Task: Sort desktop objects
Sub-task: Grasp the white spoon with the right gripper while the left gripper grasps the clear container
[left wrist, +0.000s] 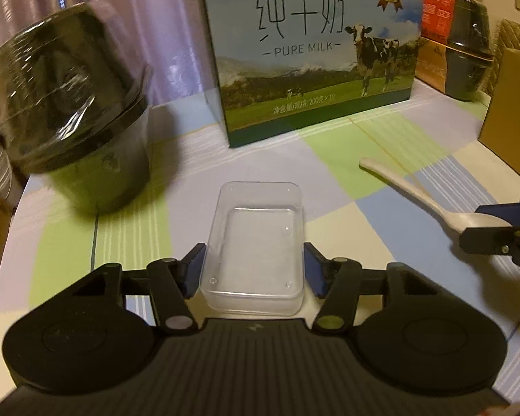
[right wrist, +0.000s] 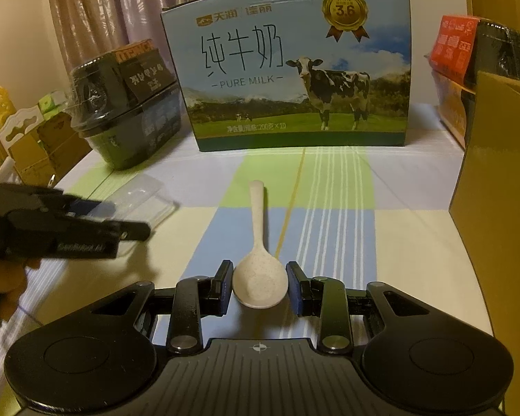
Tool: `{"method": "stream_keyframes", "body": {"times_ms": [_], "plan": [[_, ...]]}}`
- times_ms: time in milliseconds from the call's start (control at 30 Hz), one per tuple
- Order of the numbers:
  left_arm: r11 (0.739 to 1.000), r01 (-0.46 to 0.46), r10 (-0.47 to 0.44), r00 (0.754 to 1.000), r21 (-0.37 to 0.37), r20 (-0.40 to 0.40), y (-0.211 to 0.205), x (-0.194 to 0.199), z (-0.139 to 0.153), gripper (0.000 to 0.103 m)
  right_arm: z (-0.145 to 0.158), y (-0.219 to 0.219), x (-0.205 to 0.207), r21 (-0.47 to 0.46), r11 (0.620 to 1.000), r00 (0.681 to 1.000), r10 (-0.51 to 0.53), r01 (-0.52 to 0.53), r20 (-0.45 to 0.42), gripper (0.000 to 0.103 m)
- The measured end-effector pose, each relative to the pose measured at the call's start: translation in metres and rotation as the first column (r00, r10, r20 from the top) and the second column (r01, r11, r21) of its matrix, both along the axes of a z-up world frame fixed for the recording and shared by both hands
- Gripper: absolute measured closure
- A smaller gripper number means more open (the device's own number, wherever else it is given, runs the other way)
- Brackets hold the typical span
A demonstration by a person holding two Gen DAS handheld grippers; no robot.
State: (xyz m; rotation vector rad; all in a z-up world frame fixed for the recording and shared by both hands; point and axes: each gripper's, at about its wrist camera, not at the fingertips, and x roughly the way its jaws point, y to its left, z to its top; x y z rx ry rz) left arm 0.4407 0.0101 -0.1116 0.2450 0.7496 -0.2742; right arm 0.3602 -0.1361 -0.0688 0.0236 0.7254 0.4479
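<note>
From my left wrist camera, the left gripper [left wrist: 254, 270] has its jaws pinching a clear box [left wrist: 256, 242], one blue pad against each long side; the box sits on the checked table [left wrist: 381, 215], open side up; a dark bowl [left wrist: 76, 114] stands far left, the milk carton [left wrist: 315, 52] behind; at right I see the spoon [left wrist: 426, 197] with its bowl in the right gripper [left wrist: 495, 232].

From my right wrist camera, the jaws flank the spoon's bowl, pads touching its edges, so they grip it; its handle points towards the carton; the left gripper reaches over the box at left.
</note>
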Motion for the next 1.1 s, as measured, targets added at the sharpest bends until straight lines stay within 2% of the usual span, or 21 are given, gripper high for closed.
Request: {"method": "stream_keyframes", "body": {"times_ms": [133, 300, 433, 567, 700, 833, 933, 1100], "plan": [[0.999, -0.047, 0.047, 0.999, -0.009, -0.027, 0.000, -0.024, 0.001, 0.050, 0.003, -0.006, -0.008, 0.003, 1.000, 1.000, -0.002, 0.002, -0.030, 0.073], [0.994, -0.104, 0.100, 0.991, -0.044, -0.089, -0.005, -0.073, 0.004, 0.050, 0.014, -0.022, -0.029, -0.001, 1.000, 0.997, -0.005, 0.005, -0.077, 0.073], [0.996, -0.087, 0.085, 0.991, -0.012, -0.102, -0.021, -0.119, 0.004, 0.050, 0.020, -0.030, -0.067, -0.062, 0.996, 0.993, 0.053, -0.059, -0.105, 0.073], [0.997, -0.078, 0.073, 0.988, -0.027, -0.138, -0.034, -0.164, 0.009, 0.050, 0.034, -0.045, -0.099, -0.110, 0.989, 0.992, 0.084, -0.095, -0.098, 0.073], [0.999, -0.024, 0.028, 0.988, 0.025, -0.152, -0.051, -0.206, 0.019, 0.051, 0.049, -0.067, -0.126, -0.091, 0.994, 0.990, 0.054, -0.066, -0.127, 0.073], [0.999, -0.025, 0.032, 0.985, 0.043, -0.172, -0.056, -0.243, 0.026, 0.051, 0.058, -0.076, -0.158, -0.062, 0.997, 0.988, 0.046, -0.056, -0.150, 0.073], [0.998, -0.041, 0.049, 0.982, 0.047, -0.181, -0.054, -0.266, 0.030, 0.051, 0.054, -0.074, -0.189, -0.043, 0.997, 0.984, 0.056, -0.064, -0.167, 0.073], [0.994, -0.103, 0.097, 0.979, -0.021, -0.177, -0.047, -0.298, 0.041, 0.051, 0.034, -0.071, -0.233, -0.096, 0.991, 0.986, 0.080, -0.094, -0.143, 0.073]]}}
